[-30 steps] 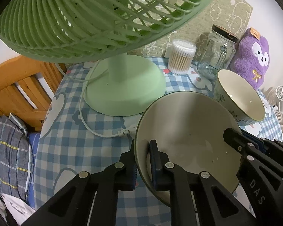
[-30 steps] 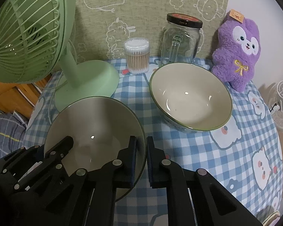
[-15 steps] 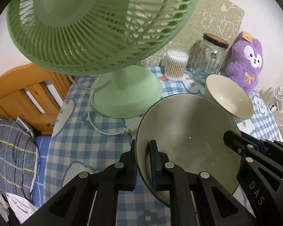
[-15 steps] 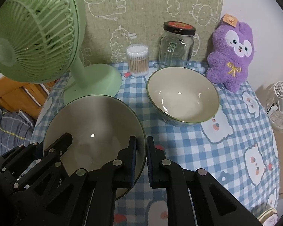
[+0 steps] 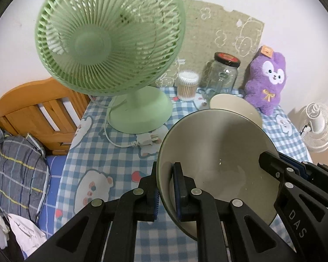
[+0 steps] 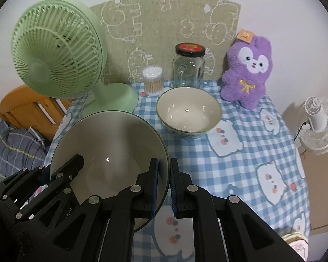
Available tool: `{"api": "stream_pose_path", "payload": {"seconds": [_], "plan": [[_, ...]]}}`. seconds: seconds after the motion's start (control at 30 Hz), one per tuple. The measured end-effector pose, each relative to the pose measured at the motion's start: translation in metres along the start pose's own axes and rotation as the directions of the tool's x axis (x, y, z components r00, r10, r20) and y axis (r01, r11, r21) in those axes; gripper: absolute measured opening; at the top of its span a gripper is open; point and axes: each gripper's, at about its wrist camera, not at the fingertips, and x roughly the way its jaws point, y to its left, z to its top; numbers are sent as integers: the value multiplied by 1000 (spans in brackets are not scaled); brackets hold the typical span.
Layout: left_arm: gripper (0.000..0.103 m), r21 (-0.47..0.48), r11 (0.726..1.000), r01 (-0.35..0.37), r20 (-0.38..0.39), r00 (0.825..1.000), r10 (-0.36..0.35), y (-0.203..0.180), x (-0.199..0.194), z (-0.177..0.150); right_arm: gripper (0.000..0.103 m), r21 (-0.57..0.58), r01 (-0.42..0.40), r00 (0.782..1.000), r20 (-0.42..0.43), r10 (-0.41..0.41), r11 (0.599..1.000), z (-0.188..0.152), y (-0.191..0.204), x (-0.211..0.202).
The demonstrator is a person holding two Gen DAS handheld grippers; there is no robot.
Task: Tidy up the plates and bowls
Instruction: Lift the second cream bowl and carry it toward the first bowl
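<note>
A large cream bowl with a dark green rim [image 5: 220, 144] [image 6: 111, 139] hangs above the checked tablecloth, held from both sides. My left gripper [image 5: 165, 170] is shut on its left rim, one finger inside and one outside. My right gripper [image 6: 164, 166] is shut on its right rim; it also shows at the right in the left wrist view as my right gripper [image 5: 271, 159]. A second, smaller cream bowl [image 6: 188, 109] [image 5: 234, 104] stands upright on the table behind the held one, partly hidden by it in the left wrist view.
A green desk fan [image 5: 111, 43] [image 6: 54, 54] stands at the back left, its cord and plug [image 5: 142, 140] on the cloth. Behind are a cotton-swab tub [image 6: 152, 78], a glass jar [image 6: 189, 65] and a purple plush toy [image 6: 248, 69]. A wooden bed frame [image 5: 32, 109] lies left, a white fan [image 6: 319, 124] right.
Both grippers have risen and drawn back with the large bowl, which is lifted higher off the table. The fan, jar and second bowl look smaller and farther away.
</note>
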Motion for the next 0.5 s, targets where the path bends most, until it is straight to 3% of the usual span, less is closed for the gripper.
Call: {"api": "stream_pose_path", "payload": {"seconds": [0.5], "plan": [[8,-33,999,-9,56,998,10,-24,-83,-18,13,-18,-13,998,55,14,1000,-21,-19,-87]]}}
